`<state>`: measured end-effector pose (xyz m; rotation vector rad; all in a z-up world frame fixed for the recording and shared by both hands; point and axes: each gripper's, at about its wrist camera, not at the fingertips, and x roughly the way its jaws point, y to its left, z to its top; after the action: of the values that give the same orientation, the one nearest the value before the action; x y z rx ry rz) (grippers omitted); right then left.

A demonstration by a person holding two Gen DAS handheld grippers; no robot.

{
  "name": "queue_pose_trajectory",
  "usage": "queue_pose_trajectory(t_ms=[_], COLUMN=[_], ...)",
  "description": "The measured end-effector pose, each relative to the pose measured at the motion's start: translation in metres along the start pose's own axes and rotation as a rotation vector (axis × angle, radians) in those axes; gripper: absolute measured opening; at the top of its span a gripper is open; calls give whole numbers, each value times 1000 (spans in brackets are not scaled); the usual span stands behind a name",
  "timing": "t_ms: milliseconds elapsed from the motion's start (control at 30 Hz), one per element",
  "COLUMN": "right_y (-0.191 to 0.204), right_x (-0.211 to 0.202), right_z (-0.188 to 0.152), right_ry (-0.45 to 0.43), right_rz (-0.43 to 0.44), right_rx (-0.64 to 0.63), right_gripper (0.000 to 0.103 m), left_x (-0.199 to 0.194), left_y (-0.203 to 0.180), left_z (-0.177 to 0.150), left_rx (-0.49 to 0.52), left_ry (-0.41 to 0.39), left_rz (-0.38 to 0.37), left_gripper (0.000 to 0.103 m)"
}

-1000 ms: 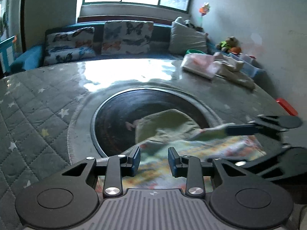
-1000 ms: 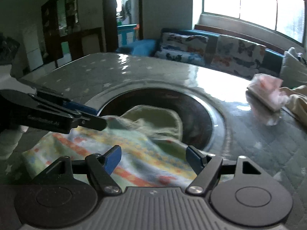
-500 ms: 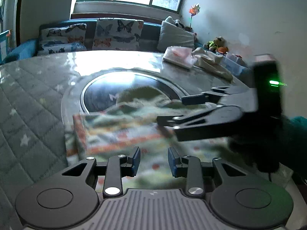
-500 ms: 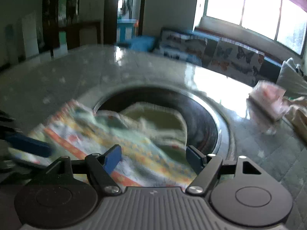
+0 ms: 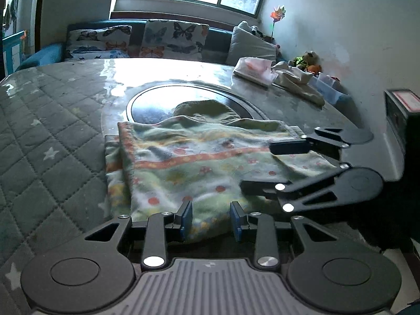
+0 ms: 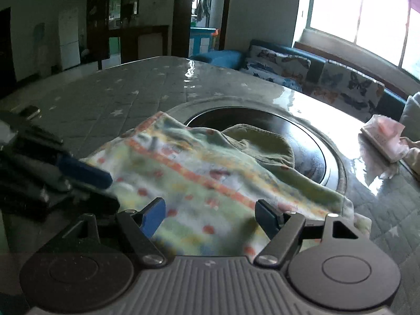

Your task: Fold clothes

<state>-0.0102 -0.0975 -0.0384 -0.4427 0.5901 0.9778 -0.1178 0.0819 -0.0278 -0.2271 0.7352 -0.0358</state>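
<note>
Quilted worktop [image 5: 52, 136] with dark round inset; patterned garment [image 5: 199, 162] spread flat across near edge, likely laid out for next fold. Left tool [image 5: 210, 216] narrow gap, empty, hem just ahead. Right tool [image 6: 210, 216] wide, empty, hovering over garment's right side.

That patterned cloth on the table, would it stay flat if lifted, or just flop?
Probably flop: the patterned cloth already drapes in soft folds over the olive garment beneath. It looks fleecy and thin, so likely light. On the glossy table it might slide when pushed.
</note>
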Motion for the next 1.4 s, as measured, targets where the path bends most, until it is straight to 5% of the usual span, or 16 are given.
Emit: queue_pose_trajectory(t_ms=[700, 833, 1400], right_y=[30, 35, 100], right_x=[-13, -21, -1], right_z=[-6, 5, 27], right_ry=[13, -14, -6], right_rz=[32, 33, 181], right_rx=[-46, -66, -217], right_gripper=[78, 78, 70], left_x=[-31, -37, -38], left_y=[40, 45, 72], left_z=[-14, -10, 3], left_rx=[-163, -179, -240], left_ry=[4, -10, -19], left_rz=[30, 77, 222], left_gripper=[36, 55, 92])
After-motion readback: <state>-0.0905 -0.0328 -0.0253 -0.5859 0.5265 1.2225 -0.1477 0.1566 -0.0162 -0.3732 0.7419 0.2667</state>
